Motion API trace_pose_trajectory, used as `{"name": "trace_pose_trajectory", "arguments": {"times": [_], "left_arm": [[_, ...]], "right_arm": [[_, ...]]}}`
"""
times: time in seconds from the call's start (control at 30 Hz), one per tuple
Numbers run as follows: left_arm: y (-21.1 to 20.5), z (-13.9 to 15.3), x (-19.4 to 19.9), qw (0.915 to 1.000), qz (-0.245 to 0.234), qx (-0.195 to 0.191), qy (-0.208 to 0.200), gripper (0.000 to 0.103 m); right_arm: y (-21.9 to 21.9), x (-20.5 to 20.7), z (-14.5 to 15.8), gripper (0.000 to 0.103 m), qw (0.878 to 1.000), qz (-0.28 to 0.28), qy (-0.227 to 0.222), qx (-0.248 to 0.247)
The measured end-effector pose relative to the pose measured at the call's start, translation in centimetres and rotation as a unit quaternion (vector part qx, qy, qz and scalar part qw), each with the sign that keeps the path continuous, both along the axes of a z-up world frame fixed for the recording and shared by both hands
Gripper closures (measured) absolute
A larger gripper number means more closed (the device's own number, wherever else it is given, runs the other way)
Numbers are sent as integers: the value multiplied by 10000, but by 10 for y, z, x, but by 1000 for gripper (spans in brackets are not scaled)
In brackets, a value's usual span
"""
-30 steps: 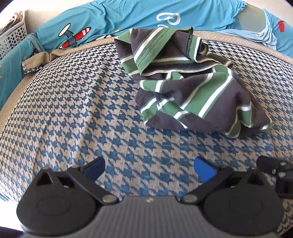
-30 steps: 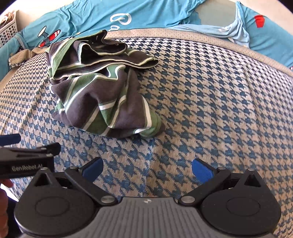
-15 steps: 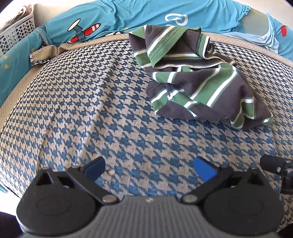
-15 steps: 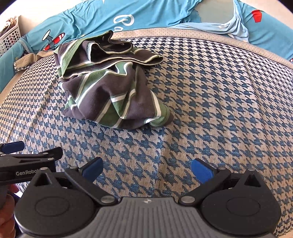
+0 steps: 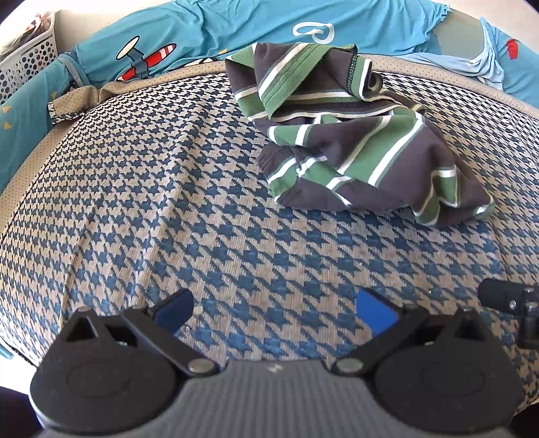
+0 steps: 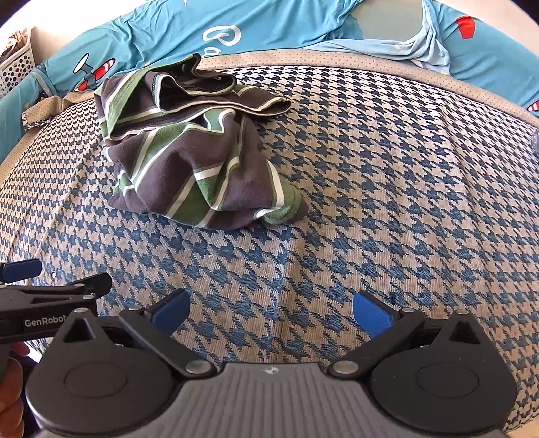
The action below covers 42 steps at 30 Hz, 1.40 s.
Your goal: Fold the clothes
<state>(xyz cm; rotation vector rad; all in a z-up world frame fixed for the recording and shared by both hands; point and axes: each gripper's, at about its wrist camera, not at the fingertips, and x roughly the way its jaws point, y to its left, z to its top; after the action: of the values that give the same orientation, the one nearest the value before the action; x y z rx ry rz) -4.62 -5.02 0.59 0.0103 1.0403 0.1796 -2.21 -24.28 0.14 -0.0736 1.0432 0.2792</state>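
- Left wrist view, my left gripper point(image 5: 274, 311): jaws wide apart, holding nothing, blue pads hovering over bare cushion.
- Left wrist view, striped garment point(image 5: 357, 141): dark grey with green and white stripes, crumpled in a loose heap, lying ahead of my jaws and off to the right, well apart from both pads; its far edge reaches the cushion's back rim.
- Left wrist view, cushion point(image 5: 151, 188): blue-and-tan houndstooth weave, tan dotted border.
- Left wrist view, blue sheet point(image 5: 209, 30): turquoise, printed with an airplane, behind the cushion.
- Left wrist view, basket point(image 5: 27, 60): white, perforated, far left corner.
- Right wrist view, my right gripper point(image 6: 271, 311): jaws spread wide, nothing between them, over bare cushion point(image 6: 387, 175).
- Right wrist view, striped garment point(image 6: 192, 151): ahead and to the left of my jaws, well apart, bunched with a folded-over flap on top.
- Right wrist view, left gripper point(image 6: 50, 296): at the left edge, level with my own jaws, clear of the garment.
- Right wrist view, hand point(image 6: 10, 394): partly seen, bottom left corner.
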Motion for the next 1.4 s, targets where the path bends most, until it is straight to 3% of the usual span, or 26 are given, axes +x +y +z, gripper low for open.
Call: {"name": "trace_pose_trajectory", "arguments": {"times": [0.13,0.47,0.73,1.1,1.4], "left_arm": [[1,0,0,10000,23,-15,-3,0],[-2,-1,-2,9999,-153,-3,53,0],[-15,-5,-11,9985,-549,-24,77,0],[-38,2,-34,9937,-1087,110,-235,0],[-38,2,-34,9922,-1225,77,-222,0]], "right_arm": [[-2,-2,8,0,9996,14,-247,168],[-7,10,7,0,9990,-325,-170,265],[2,11,5,0,9990,-303,-221,253],[11,9,7,0,9990,-148,-421,79],[14,6,8,0,9988,-7,-498,17]]}}
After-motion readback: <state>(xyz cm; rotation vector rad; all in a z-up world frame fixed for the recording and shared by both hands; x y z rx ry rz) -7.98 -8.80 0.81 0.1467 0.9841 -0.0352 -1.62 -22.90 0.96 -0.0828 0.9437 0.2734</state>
